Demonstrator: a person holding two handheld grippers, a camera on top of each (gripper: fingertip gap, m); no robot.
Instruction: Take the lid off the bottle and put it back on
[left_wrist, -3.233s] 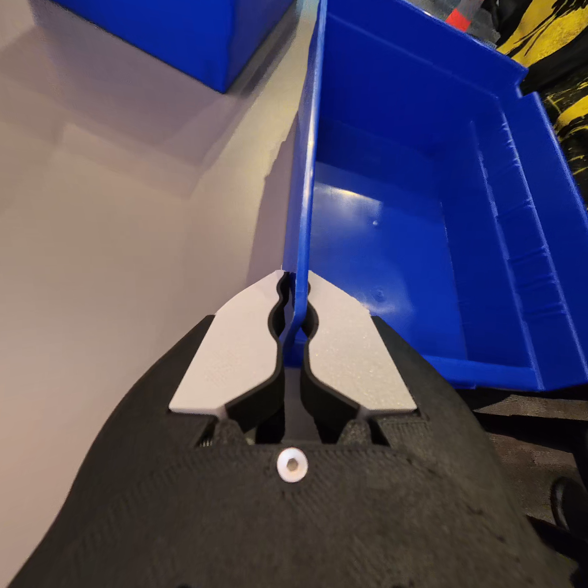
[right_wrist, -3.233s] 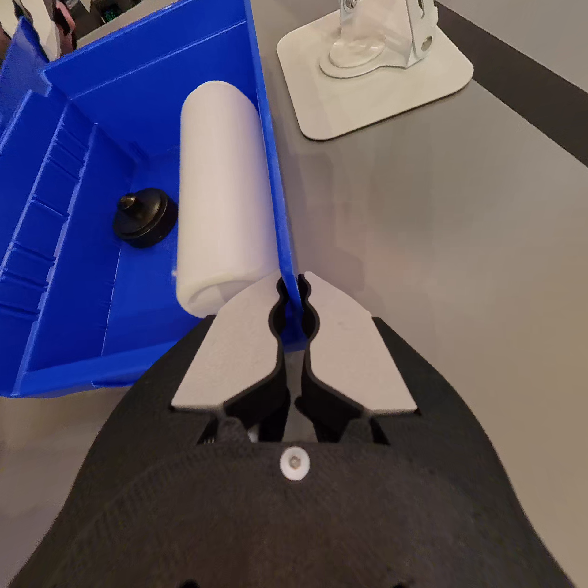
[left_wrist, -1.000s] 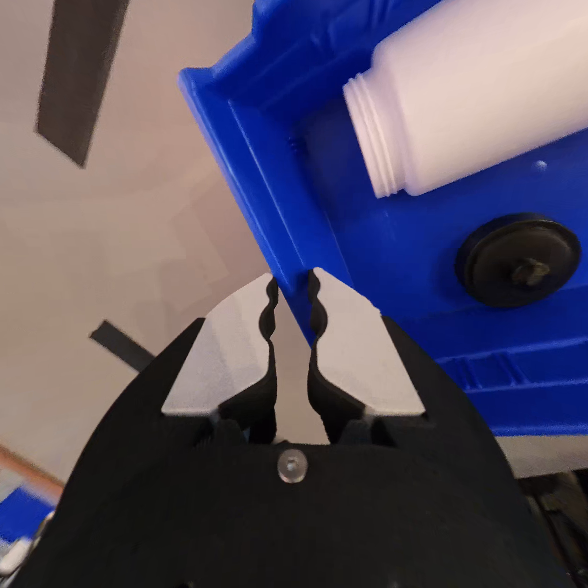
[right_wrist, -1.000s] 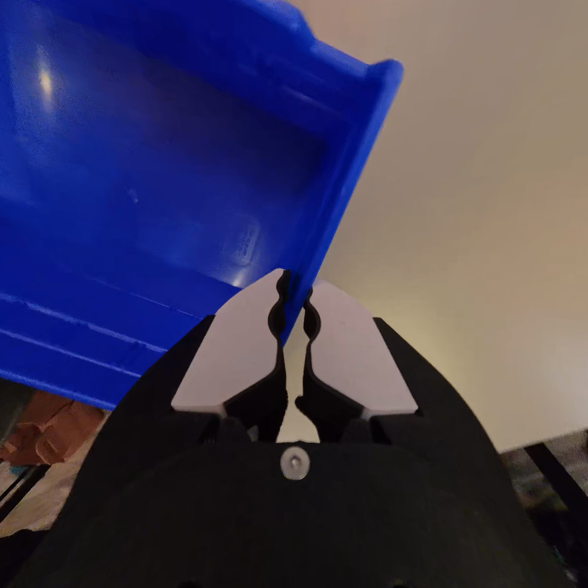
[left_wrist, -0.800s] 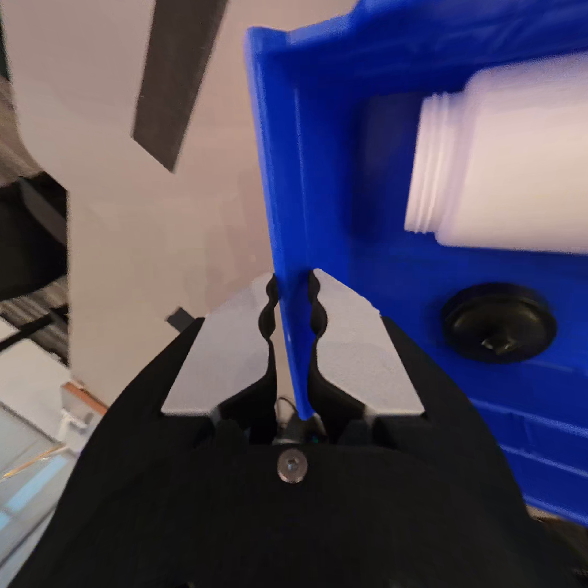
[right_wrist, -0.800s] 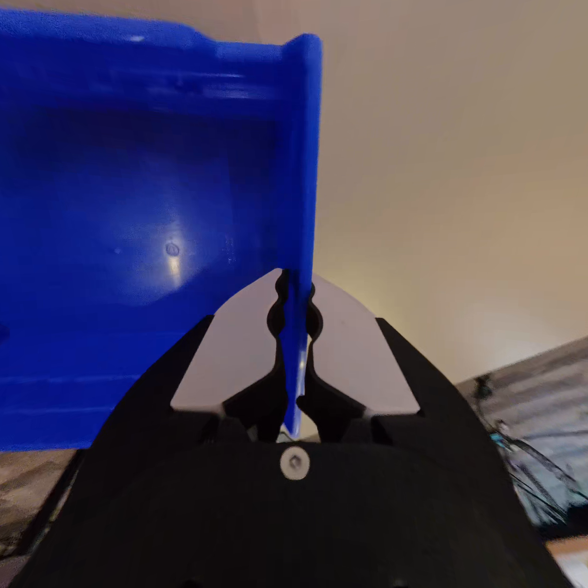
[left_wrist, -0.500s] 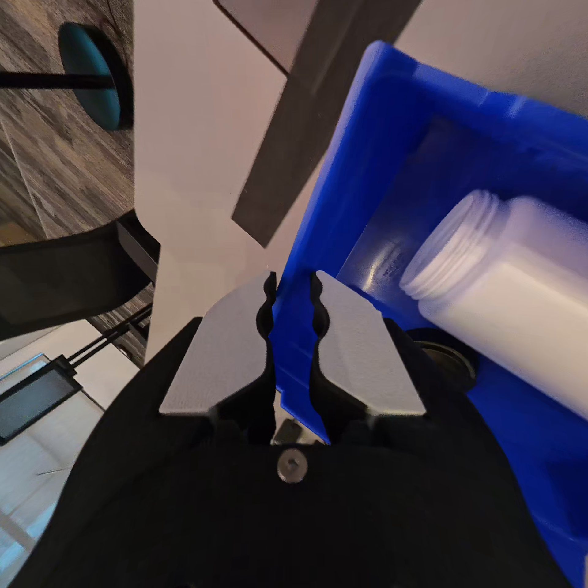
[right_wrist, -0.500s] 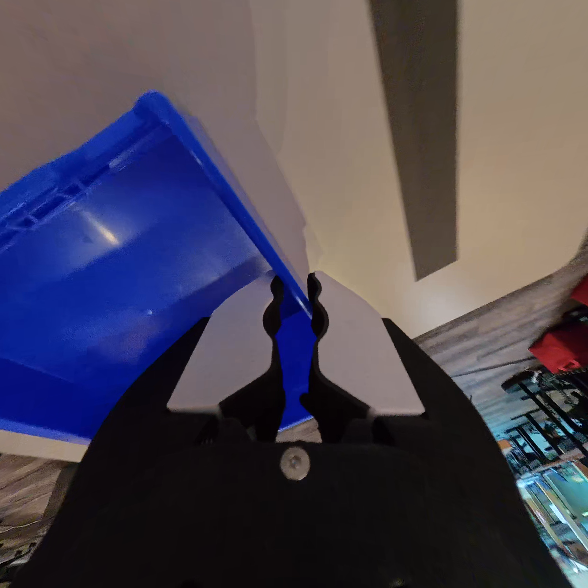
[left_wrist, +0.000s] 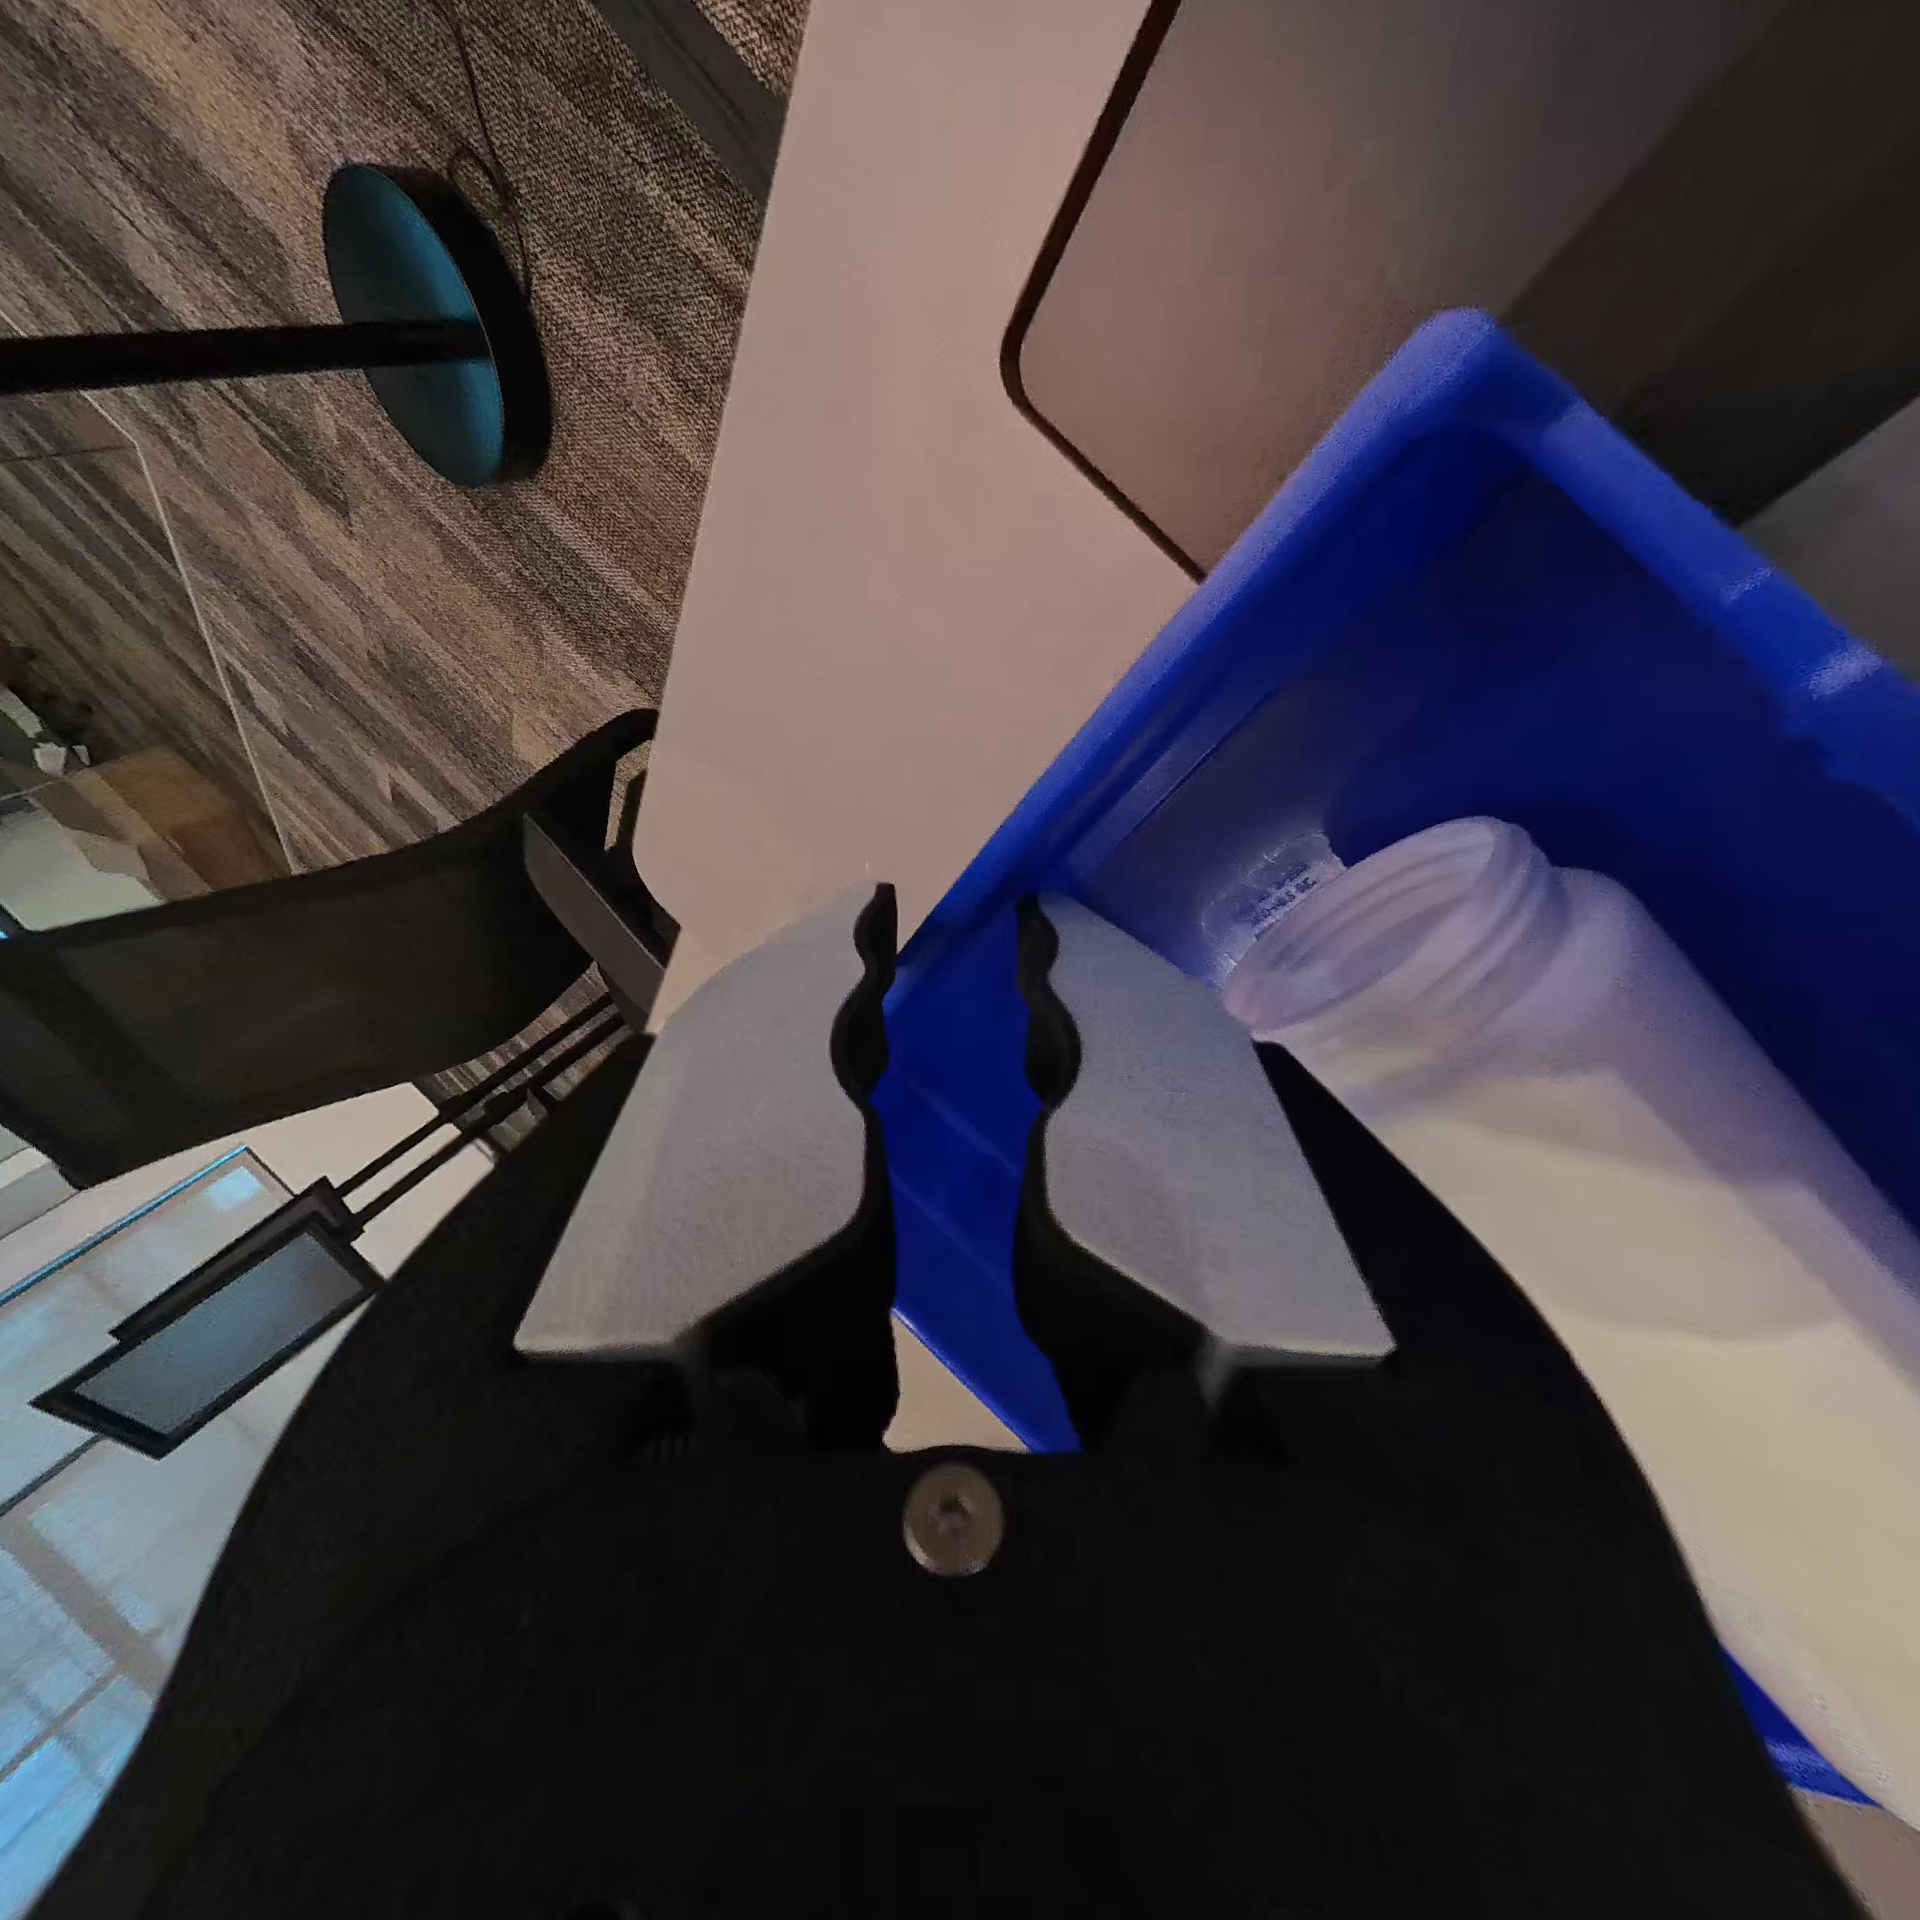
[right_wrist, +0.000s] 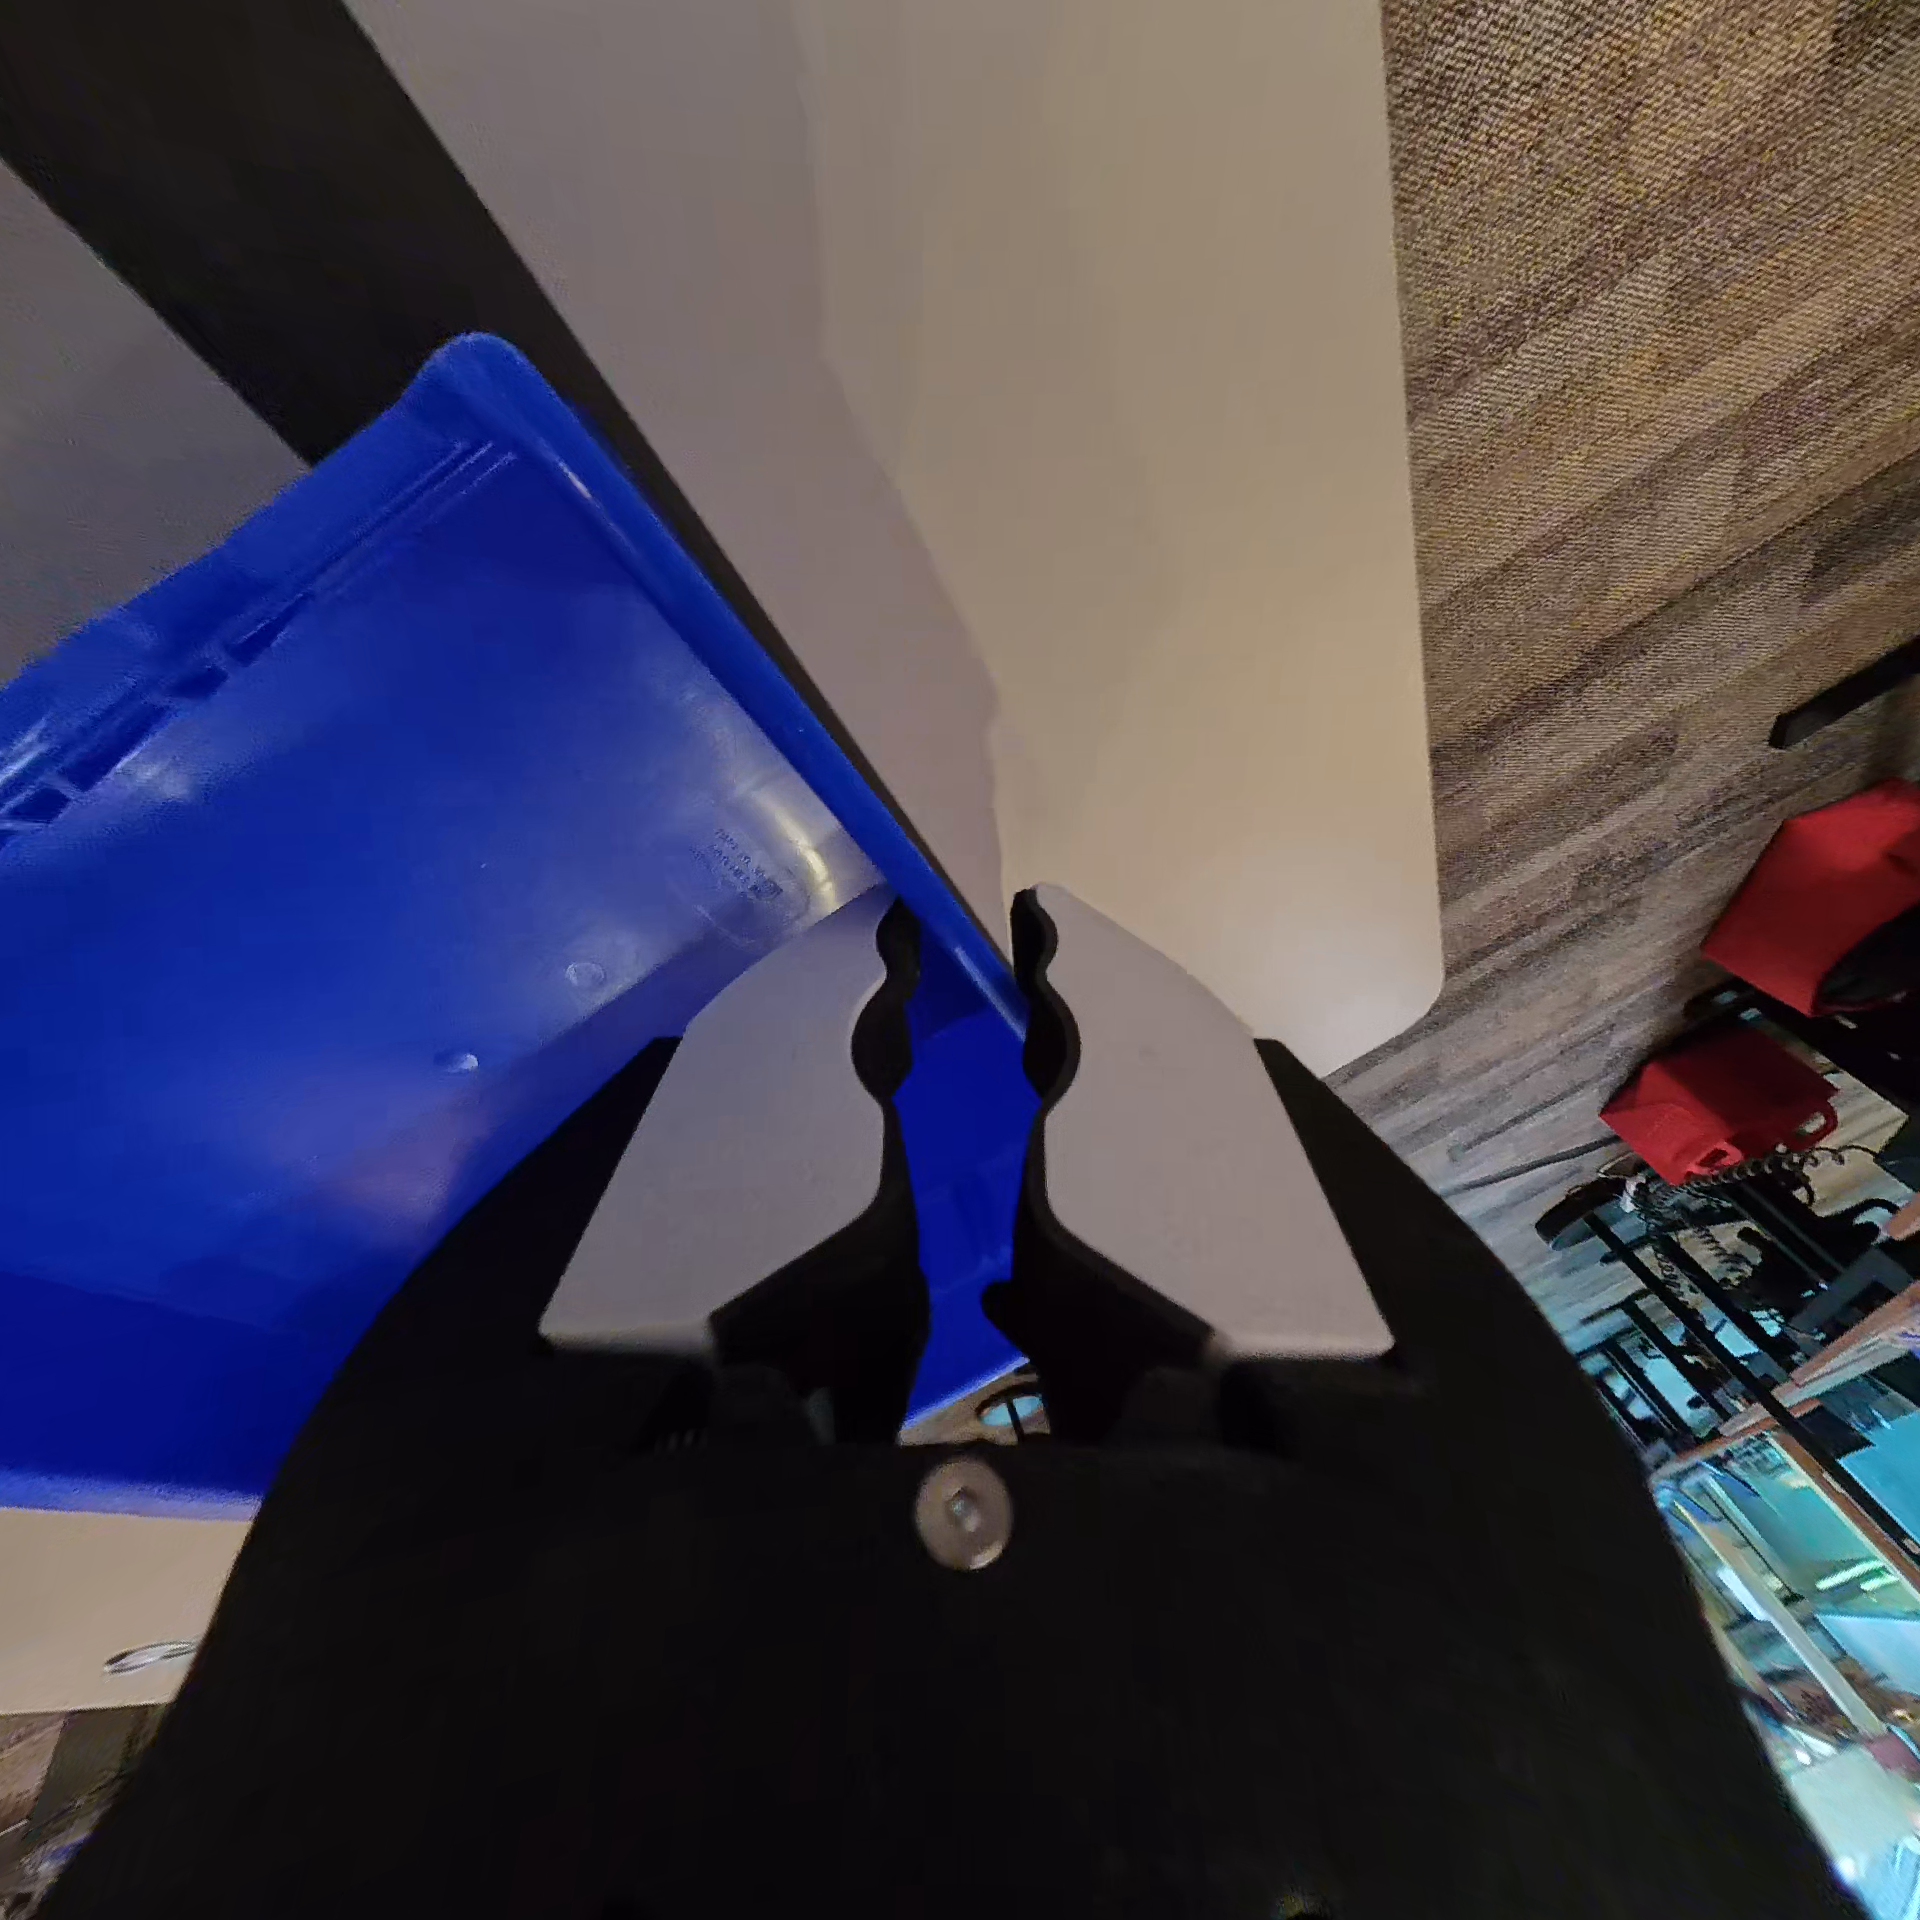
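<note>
Grey carpet floor (left_wrist: 312, 582) behind a pale desk (left_wrist: 894, 582), my left fingers (left_wrist: 951, 925) closed on the rim of a tilted blue bin (left_wrist: 1475, 540), white lidless bottle (left_wrist: 1558, 1195) lying inside it, my right fingers (right_wrist: 961, 920) gripping its other wall (right_wrist: 416, 831).

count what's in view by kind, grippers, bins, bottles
grippers: 2 (left gripper, right gripper)
blue bin: 1, held by both
white bottle: 1, lying in the bin, no lid on
lid: 0 in view
total: 4
</note>
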